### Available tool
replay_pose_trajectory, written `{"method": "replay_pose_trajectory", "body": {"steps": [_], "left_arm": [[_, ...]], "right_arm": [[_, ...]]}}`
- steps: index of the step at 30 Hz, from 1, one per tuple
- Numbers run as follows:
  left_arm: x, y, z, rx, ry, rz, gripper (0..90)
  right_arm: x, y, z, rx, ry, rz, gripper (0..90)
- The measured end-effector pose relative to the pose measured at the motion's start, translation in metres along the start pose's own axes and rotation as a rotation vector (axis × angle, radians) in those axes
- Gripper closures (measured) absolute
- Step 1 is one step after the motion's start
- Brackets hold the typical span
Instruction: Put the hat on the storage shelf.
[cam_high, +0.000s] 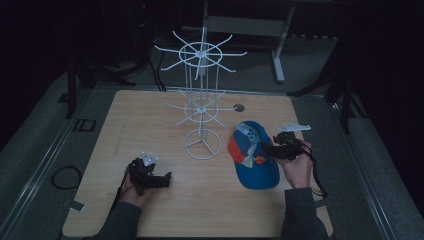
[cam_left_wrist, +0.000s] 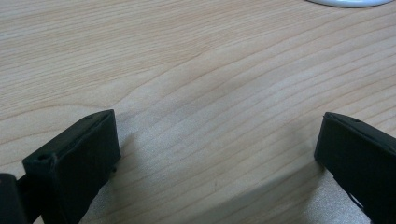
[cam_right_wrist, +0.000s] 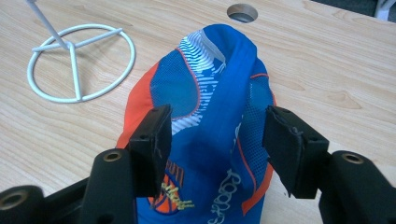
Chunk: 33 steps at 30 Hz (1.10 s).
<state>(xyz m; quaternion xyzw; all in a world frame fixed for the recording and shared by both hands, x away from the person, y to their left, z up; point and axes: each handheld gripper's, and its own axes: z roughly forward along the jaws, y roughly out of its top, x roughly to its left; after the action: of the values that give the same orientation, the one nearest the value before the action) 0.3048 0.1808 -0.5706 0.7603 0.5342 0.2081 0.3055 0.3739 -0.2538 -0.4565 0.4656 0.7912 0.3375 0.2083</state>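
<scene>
my right gripper (cam_right_wrist: 215, 140) is spread over the blue-and-orange cap (cam_right_wrist: 210, 116), jaws either side, not pinching. cap lies on the wooden surface (cam_high: 150, 115) beside the white wire rack (cam_high: 202, 95). left gripper (cam_left_wrist: 217, 149) spread above bare wood. cap logo text unreadable.

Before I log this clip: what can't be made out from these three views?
- Cap lettering: right gripper view, cut by the bottom edge and partly behind the right claw.
- White wire rack: left gripper view, the top edge cuts off all but a sliver of its base ring.
- Left claw: high view, too dim and small to judge its opening.
</scene>
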Motion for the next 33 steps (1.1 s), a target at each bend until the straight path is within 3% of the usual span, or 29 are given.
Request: {"method": "replay_pose_trajectory", "body": {"steps": [16,26,33], "left_arm": [[0.0,0.0,0.0,0.002,-0.001,0.0,0.1],[0.0,0.0,0.0,0.001,-0.001,-0.001,0.1],[0.0,0.0,0.0,0.001,-0.001,-0.001,0.1]], "right_arm": [[-0.012,0.022,0.018,0.044,0.054,0.04,43.1],[-0.016,0.035,0.031,0.085,0.047,0.058,40.6],[-0.019,0.042,0.041,0.108,0.073,0.058,42.1]]}}
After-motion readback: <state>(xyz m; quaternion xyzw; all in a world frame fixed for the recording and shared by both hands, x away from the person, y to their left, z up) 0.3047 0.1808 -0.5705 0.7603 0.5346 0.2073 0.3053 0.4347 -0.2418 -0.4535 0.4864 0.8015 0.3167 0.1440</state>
